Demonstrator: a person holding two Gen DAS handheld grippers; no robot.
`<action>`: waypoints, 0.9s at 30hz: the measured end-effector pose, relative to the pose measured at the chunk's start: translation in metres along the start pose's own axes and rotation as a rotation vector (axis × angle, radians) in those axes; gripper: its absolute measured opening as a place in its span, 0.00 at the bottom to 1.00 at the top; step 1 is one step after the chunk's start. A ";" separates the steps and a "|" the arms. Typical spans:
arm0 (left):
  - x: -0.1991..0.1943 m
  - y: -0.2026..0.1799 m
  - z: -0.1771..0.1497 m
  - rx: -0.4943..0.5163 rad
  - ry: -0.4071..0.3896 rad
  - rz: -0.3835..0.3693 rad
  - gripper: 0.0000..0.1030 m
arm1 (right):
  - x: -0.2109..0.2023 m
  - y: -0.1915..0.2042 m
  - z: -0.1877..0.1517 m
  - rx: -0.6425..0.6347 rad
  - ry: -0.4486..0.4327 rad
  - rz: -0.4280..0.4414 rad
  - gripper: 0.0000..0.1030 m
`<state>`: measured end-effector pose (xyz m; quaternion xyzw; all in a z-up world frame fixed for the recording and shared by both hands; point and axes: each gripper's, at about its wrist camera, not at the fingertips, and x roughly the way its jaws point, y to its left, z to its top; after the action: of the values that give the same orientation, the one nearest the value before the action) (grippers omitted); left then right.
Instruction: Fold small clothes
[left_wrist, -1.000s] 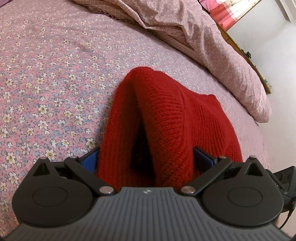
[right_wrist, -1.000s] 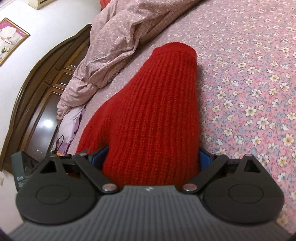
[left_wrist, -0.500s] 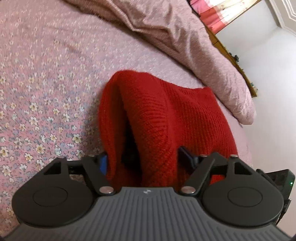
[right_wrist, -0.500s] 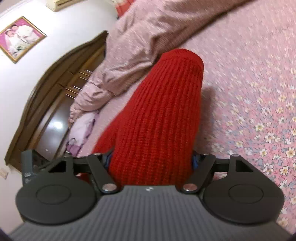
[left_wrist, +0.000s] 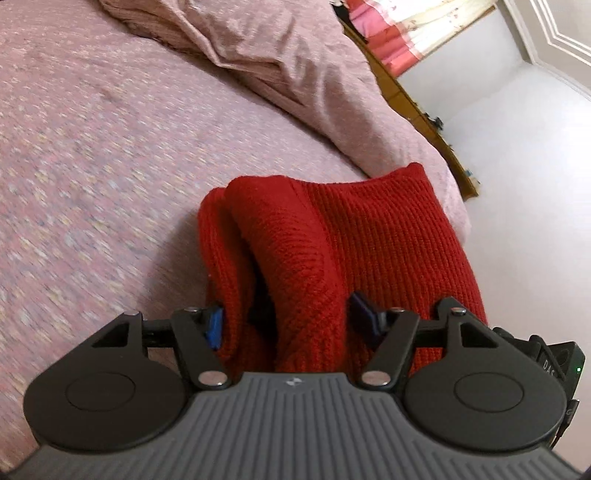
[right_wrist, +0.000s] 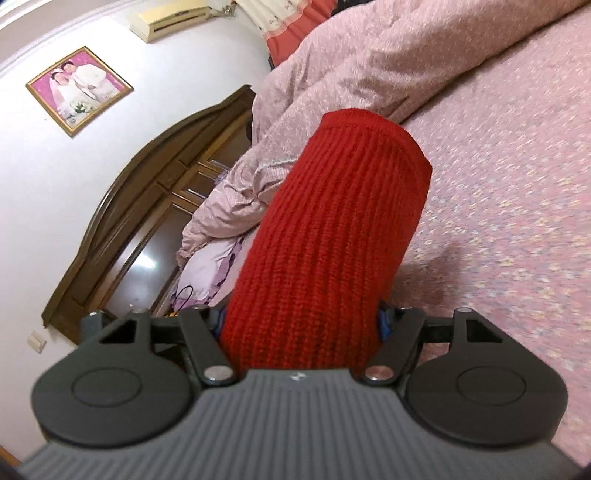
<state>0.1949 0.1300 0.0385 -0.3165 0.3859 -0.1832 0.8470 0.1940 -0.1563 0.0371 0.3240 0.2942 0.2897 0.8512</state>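
Observation:
A red knitted garment (left_wrist: 369, 236) is bunched in thick folds and lifted above the flowered bed sheet (left_wrist: 92, 166). My left gripper (left_wrist: 286, 317) has one folded end between its blue pads, which press into the knit; its jaws are still closing. In the right wrist view the same red garment (right_wrist: 343, 221) rises as a rounded roll from my right gripper (right_wrist: 301, 321). That gripper's jaws are also closing, and its pads squeeze the knit. The fabric hides most of each fingertip.
A crumpled pink duvet (left_wrist: 277, 55) lies across the far side of the bed, and shows as the duvet (right_wrist: 369, 55) in the right wrist view. A dark wooden headboard (right_wrist: 129, 206) stands at the left, with lilac cloth (right_wrist: 207, 273) beside it. The bed's edge drops to pale floor (left_wrist: 535, 184).
Both grippers' jaws have narrowed onto the red garment. Both have risen with it, so its far end has come off the sheet and the views have tilted up.

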 end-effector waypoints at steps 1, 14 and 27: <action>0.002 -0.006 -0.005 0.006 0.007 -0.006 0.69 | -0.008 0.000 0.000 -0.005 -0.009 -0.007 0.69; 0.065 -0.069 -0.076 0.129 0.130 0.035 0.69 | -0.095 -0.074 -0.015 0.096 -0.048 -0.143 0.69; 0.044 -0.095 -0.102 0.265 0.088 0.170 0.70 | -0.108 -0.097 -0.045 0.101 -0.074 -0.306 0.76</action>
<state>0.1382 -0.0040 0.0285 -0.1599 0.4204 -0.1738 0.8760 0.1210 -0.2729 -0.0270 0.3283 0.3229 0.1295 0.8782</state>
